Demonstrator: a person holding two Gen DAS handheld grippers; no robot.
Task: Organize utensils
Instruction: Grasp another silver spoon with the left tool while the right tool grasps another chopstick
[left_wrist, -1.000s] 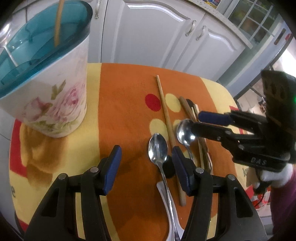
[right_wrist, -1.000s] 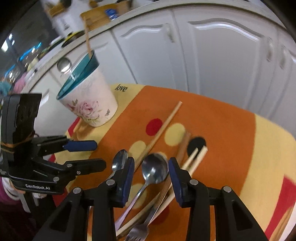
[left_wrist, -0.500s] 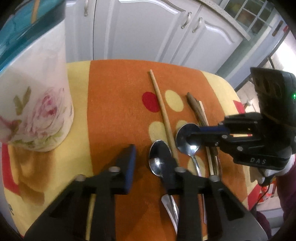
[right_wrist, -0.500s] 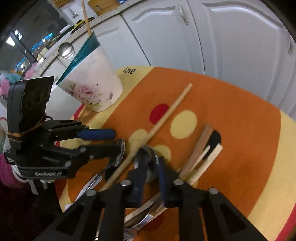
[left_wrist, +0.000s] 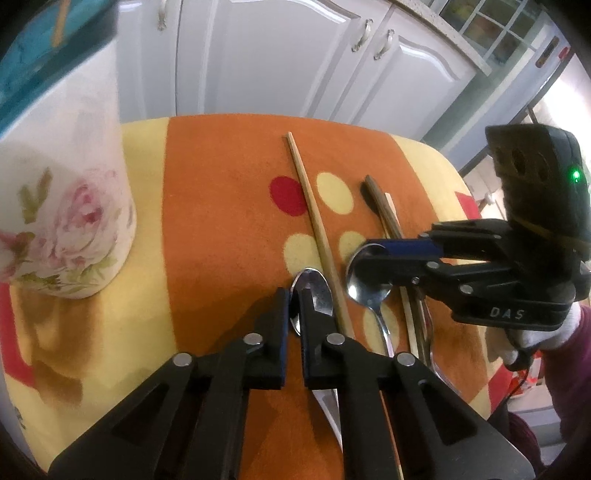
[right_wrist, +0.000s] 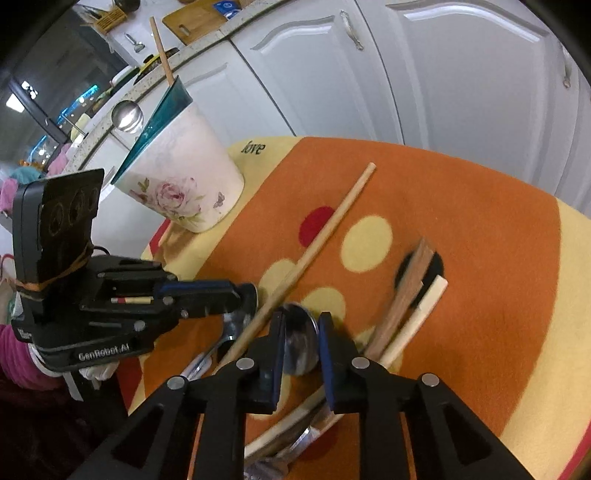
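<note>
Two steel spoons lie side by side on the orange and yellow mat. My left gripper is shut on the left spoon at its bowl. My right gripper is shut on the right spoon, seen from the left wrist too. A long wooden chopstick lies between the spoons, also in the right wrist view. The floral holder with a teal rim stands at the far left, with a chopstick and a spoon in it.
A dark wooden stick and a pale one lie to the right of the spoons, with more cutlery handles under my right gripper. White cabinet doors stand behind the table. The mat's edge drops off on the right.
Both grippers moved down onto the spoons and closed: the left on the left spoon's bowl, the right on the right spoon's bowl. The holder slid toward the left edge of view.
</note>
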